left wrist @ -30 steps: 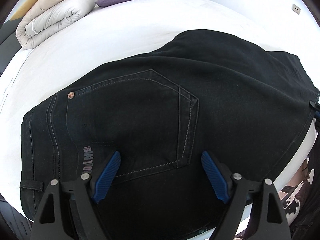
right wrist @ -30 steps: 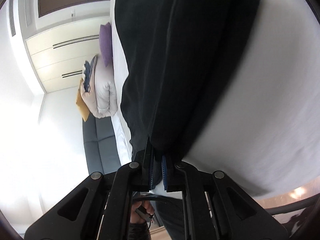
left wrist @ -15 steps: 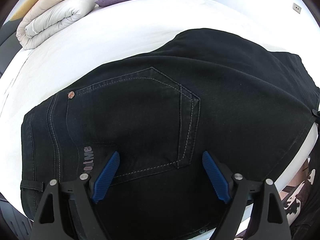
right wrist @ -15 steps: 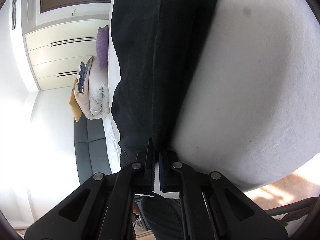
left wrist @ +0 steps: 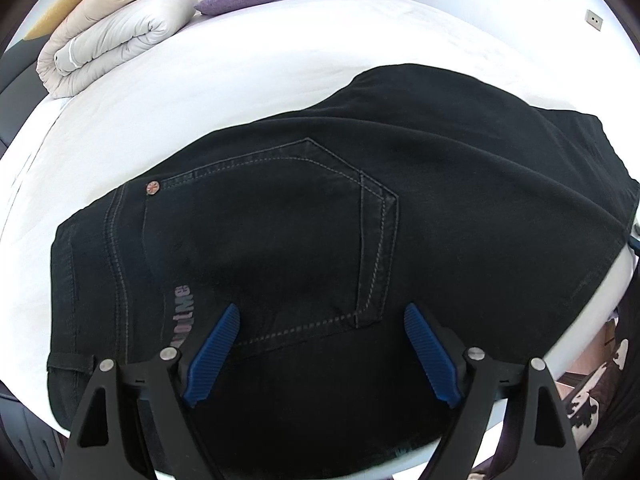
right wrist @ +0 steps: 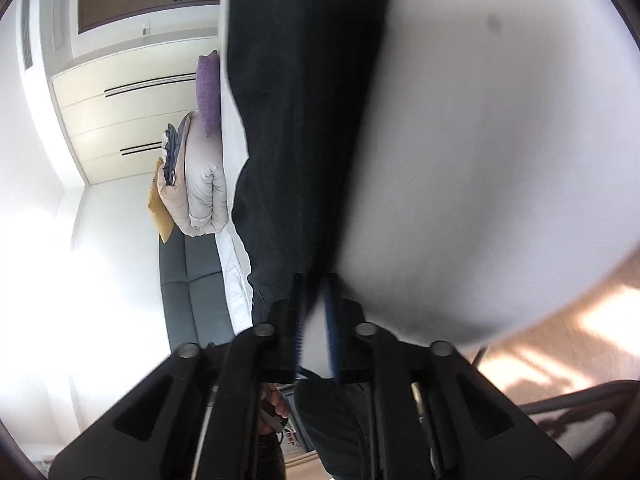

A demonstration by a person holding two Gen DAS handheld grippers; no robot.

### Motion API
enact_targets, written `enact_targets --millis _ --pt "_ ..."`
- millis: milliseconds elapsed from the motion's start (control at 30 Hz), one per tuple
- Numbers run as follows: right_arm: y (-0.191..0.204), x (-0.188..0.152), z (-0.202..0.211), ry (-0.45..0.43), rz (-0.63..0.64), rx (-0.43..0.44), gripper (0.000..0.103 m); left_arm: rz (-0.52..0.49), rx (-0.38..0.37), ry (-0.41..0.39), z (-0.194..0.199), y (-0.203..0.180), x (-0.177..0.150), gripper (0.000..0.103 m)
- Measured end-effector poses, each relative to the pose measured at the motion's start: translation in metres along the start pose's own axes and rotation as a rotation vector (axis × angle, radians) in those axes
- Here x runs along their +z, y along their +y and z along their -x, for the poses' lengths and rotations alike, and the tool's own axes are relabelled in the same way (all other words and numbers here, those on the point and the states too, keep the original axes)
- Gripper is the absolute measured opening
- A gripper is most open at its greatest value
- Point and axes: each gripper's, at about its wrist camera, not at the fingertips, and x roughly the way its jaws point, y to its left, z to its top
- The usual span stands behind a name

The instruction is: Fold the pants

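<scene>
My right tongs [right wrist: 316, 320] were clamped on the hem a sec ago and are opening now w/ nothing pinched, so the pants [left wrist: 304, 240] lie folded flat on the bed [left wrist: 208, 80], left tongs [left wrist: 320, 344] wide apart above the pocket, prob smoothing next imo.

Bright daylight washed the white bed [left wrist: 240, 92] almost to glare, while the black pants [left wrist: 360, 208] kept little detail beyond pale stitching. In the right wrist view the wall [right wrist: 80, 260] left of the pants blew out white, motion blur smeared everything, and edges bowed.
</scene>
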Motion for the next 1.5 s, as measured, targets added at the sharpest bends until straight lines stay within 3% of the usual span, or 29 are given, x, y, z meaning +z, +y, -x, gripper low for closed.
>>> enact_targets --millis 67,100,167,267,400,533,600,633,667,733,833,1033,1167,1233,1367,1433,1500 --pt "0.014 -0.004 0.024 -0.049 0.070 -0.042 0.062 0.000 -0.013 -0.019 0.010 0.000 0.000 0.084" --pt "0.023 -0.004 0.038 -0.089 0.106 -0.058 0.065 0.004 -0.022 -0.033 0.015 -0.001 0.002 0.084" --pt "0.047 0.000 0.056 -0.152 0.189 -0.062 0.065 0.015 -0.046 -0.067 0.024 -0.003 0.012 0.084" --pt "0.097 0.010 0.035 -0.100 0.333 -0.014 0.062 0.013 -0.068 -0.104 0.026 -0.014 0.036 0.084" --pt "0.139 0.014 -0.061 0.130 0.402 0.048 0.049 -0.018 -0.068 -0.080 0.001 -0.037 0.067 0.084" --pt "0.135 0.017 -0.167 0.302 0.360 -0.041 0.041 -0.008 -0.033 0.010 -0.037 -0.039 0.071 0.083" --pt "0.121 0.024 -0.193 0.321 0.326 -0.099 0.030 0.018 -0.047 0.001 -0.039 -0.028 0.065 0.083" --pt "0.112 0.031 -0.197 0.303 0.304 -0.142 0.016 0.023 -0.046 0.000 -0.040 -0.026 0.063 0.083" --pt "0.104 0.039 -0.197 0.291 0.266 -0.144 0.008 0.023 -0.042 -0.001 -0.040 -0.022 0.060 0.083" --pt "0.098 0.060 -0.182 0.227 0.233 -0.128 0.007 0.029 -0.041 -0.005 -0.042 -0.016 0.057 0.083" --pt "0.090 0.100 -0.144 0.054 0.210 -0.144 0.001 0.030 -0.033 -0.007 -0.044 -0.011 0.057 0.085" --pt "0.076 0.162 -0.017 -0.347 0.173 -0.218 0.000 0.038 -0.024 -0.022 -0.047 -0.009 0.056 0.086" --pt "0.089 0.154 0.047 -0.490 0.151 -0.193 0.006 0.034 -0.030 -0.047 -0.032 -0.016 0.051 0.084" --pt "0.109 0.128 0.040 -0.425 0.242 -0.125 0.006 0.023 -0.042 -0.076 -0.026 -0.024 0.052 0.084" --pt "0.126 0.064 -0.045 -0.119 0.355 0.017 0.006 0.024 -0.061 -0.067 -0.036 -0.040 0.062 0.084" --pt "0.113 0.043 -0.089 0.004 0.341 -0.008 0.006 0.016 -0.057 -0.036 -0.048 -0.042 0.060 0.085" --pt "0.087 0.036 -0.106 0.049 0.280 -0.055 0.006 0.019 -0.077 -0.053 -0.051 -0.035 0.053 0.086"
